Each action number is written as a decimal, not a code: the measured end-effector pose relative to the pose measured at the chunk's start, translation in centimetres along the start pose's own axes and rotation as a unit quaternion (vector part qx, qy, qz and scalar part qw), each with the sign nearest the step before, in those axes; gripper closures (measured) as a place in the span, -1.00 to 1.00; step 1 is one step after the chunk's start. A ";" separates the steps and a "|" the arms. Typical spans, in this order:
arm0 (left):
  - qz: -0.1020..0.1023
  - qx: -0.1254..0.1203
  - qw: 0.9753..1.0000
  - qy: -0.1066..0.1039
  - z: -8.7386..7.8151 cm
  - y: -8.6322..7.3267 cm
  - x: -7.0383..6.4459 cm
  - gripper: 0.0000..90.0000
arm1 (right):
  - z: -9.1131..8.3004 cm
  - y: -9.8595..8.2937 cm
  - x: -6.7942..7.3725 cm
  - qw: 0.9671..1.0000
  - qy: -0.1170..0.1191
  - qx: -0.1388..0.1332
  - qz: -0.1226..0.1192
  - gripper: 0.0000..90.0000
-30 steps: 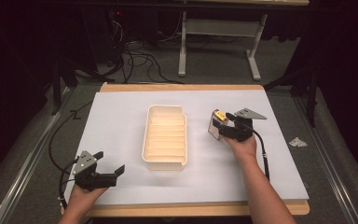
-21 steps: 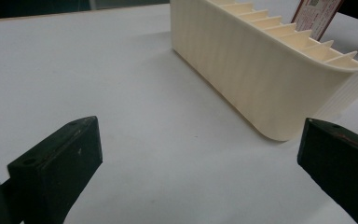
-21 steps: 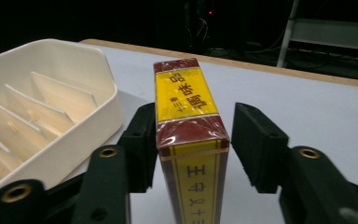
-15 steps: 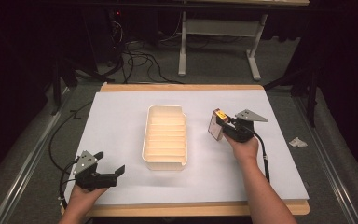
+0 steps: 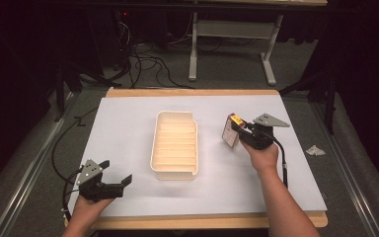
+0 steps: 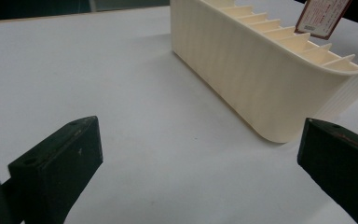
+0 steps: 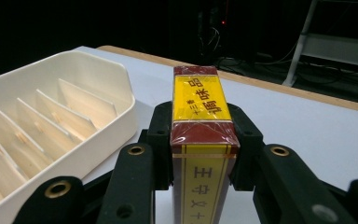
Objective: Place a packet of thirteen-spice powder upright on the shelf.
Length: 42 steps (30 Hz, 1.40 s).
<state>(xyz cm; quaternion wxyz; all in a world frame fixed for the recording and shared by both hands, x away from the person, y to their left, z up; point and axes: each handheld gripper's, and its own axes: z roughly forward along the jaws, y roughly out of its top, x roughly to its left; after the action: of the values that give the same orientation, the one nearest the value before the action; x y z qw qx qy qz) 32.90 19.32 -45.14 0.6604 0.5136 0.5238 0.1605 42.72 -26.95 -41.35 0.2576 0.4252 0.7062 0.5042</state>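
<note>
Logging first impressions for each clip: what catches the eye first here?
The red-and-yellow box clamped in the right tongs, held just right of the cream slotted tray at the white table's centre. The left tongs sit open near the front left corner.

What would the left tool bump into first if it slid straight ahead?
Probably the near rounded end of the cream plastic slotted tray; bare white tabletop lies between it and the open left tool.

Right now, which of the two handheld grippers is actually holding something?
The right gripper: its jaws are shut on a red-and-yellow rectangular box, beside the cream slotted plastic tray. The left gripper stands open with nothing between its jaws.
</note>
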 end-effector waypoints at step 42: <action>-0.004 -0.002 1.000 -0.014 0.4 0.2 -0.2 -0.98 | -0.7 3.6 3.8 0.982 0.166 -0.028 -0.089 0.53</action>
<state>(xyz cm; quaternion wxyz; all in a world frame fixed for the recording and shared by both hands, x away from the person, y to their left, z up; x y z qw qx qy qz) 33.19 19.05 -44.85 0.6697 0.5122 0.5159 0.1515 41.54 -23.57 -37.51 0.1924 0.2634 0.7597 0.5626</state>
